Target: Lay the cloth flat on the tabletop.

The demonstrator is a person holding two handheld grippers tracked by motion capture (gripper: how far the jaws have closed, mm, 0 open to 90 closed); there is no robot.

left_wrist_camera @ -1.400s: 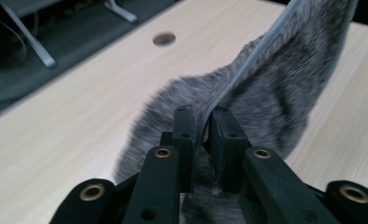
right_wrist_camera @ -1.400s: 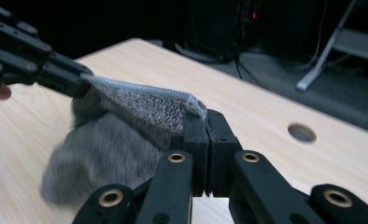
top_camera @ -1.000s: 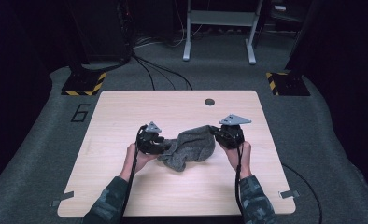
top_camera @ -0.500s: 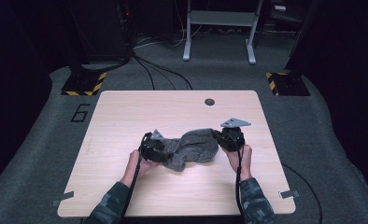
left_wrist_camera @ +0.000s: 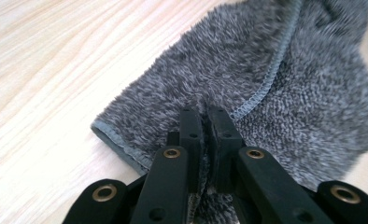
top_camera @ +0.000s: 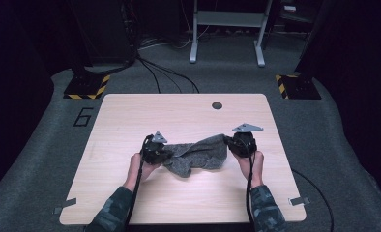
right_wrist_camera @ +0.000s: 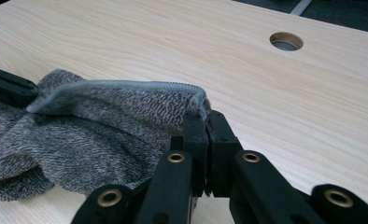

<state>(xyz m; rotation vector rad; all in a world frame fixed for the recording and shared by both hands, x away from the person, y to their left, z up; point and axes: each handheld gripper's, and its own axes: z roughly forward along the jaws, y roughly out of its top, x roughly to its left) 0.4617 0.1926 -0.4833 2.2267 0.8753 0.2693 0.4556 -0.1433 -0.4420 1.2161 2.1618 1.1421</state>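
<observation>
A grey fluffy cloth (top_camera: 198, 154) lies rumpled on the light wooden table (top_camera: 179, 111), strung between my two grippers. My left gripper (top_camera: 166, 153) is at the cloth's left end. Its jaws have just been closing and now pinch the hemmed edge (left_wrist_camera: 206, 114) of the cloth (left_wrist_camera: 266, 70). My right gripper (top_camera: 227, 143) is shut on the cloth's right corner (right_wrist_camera: 204, 119) and holds that hem slightly off the wood. In the right gripper view the cloth (right_wrist_camera: 102, 126) sags away toward the left gripper (right_wrist_camera: 4, 88).
A round cable hole (top_camera: 217, 105) sits in the table near its far edge, also visible as the hole (right_wrist_camera: 286, 41) beyond my right jaws. Dark carpet, cables and a metal stand (top_camera: 227, 29) lie past the table. Bare wood surrounds the cloth.
My left gripper has dropped onto the cloth's left edge and shut on it. The cloth now spreads wider between the two grippers. The right gripper sank slightly.
</observation>
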